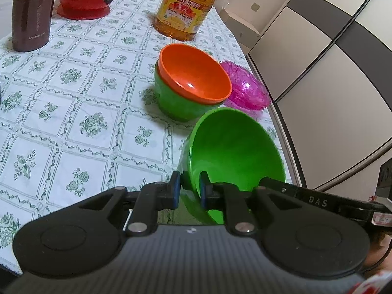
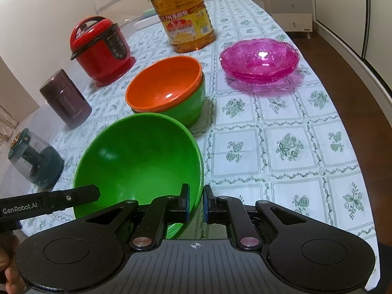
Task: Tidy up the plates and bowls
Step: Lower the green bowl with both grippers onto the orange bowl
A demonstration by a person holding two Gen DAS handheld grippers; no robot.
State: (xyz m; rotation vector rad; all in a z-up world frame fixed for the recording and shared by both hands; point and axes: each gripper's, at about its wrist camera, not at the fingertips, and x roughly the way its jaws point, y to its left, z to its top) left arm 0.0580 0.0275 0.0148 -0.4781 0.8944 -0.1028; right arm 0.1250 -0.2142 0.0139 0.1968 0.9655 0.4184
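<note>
A loose green bowl (image 1: 235,152) is held tilted above the tablecloth; it also shows in the right wrist view (image 2: 142,164). My left gripper (image 1: 190,186) is shut on its near rim. My right gripper (image 2: 196,199) is shut on the opposite rim. Beyond it an orange bowl (image 1: 193,78) sits nested in another green bowl (image 1: 176,103), also in the right wrist view as orange bowl (image 2: 164,85) in green bowl (image 2: 191,105). A stack of pink glass plates (image 2: 259,61) lies to their right, and shows in the left wrist view (image 1: 245,88).
A big oil bottle (image 2: 183,17), a red cooker (image 2: 100,51), a maroon flask (image 2: 65,98) and a small dark appliance (image 2: 34,161) stand along the back and left of the table (image 2: 294,147). The table's right edge (image 1: 276,112) drops off near the pink plates.
</note>
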